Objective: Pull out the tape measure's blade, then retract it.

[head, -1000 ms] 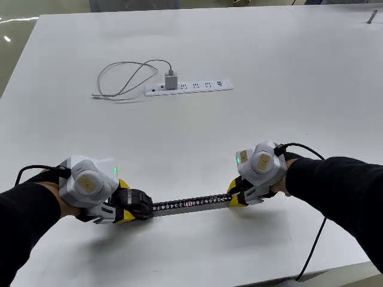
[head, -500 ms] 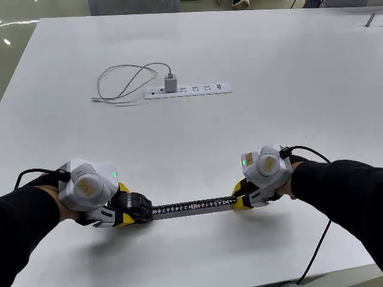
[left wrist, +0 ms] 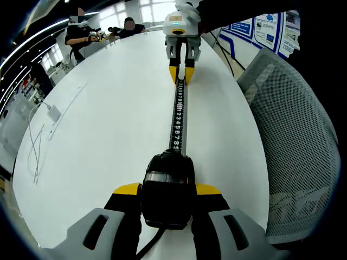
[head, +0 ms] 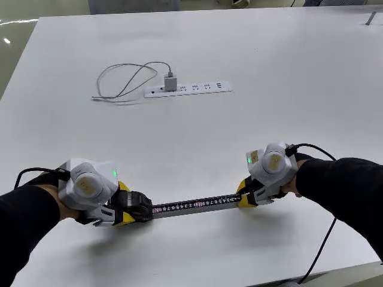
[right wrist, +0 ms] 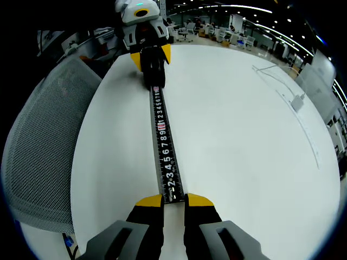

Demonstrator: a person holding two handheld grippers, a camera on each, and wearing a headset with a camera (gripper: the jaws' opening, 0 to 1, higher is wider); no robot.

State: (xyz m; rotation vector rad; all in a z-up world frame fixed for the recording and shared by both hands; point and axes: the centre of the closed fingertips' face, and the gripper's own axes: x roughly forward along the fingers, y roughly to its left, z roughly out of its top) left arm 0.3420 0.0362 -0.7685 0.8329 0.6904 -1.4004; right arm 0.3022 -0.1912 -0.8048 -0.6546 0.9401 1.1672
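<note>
A black tape measure case (head: 135,206) (left wrist: 168,187) lies at the near left of the white table, with my left gripper (head: 122,209) (left wrist: 168,190) shut on it. Its numbered blade (head: 194,204) (left wrist: 178,115) (right wrist: 164,149) runs out flat over the table to the right. My right gripper (head: 246,200) (right wrist: 174,201) is shut on the blade's free end. Across the table, the right gripper (left wrist: 180,70) faces the left gripper view, and the left gripper (right wrist: 150,59) with the case (right wrist: 153,70) faces the right gripper view.
A white power strip (head: 187,89) with a plugged charger (head: 170,82) and a looped white cable (head: 122,81) lies mid-table, far from the grippers. The table's near edge (head: 311,278) runs just below my hands. A grey mesh chair back (left wrist: 287,141) (right wrist: 40,141) stands beside the table.
My right gripper has moved to the right with the blade's end, and more of the blade is out of the case. The left gripper and the case have stayed in place.
</note>
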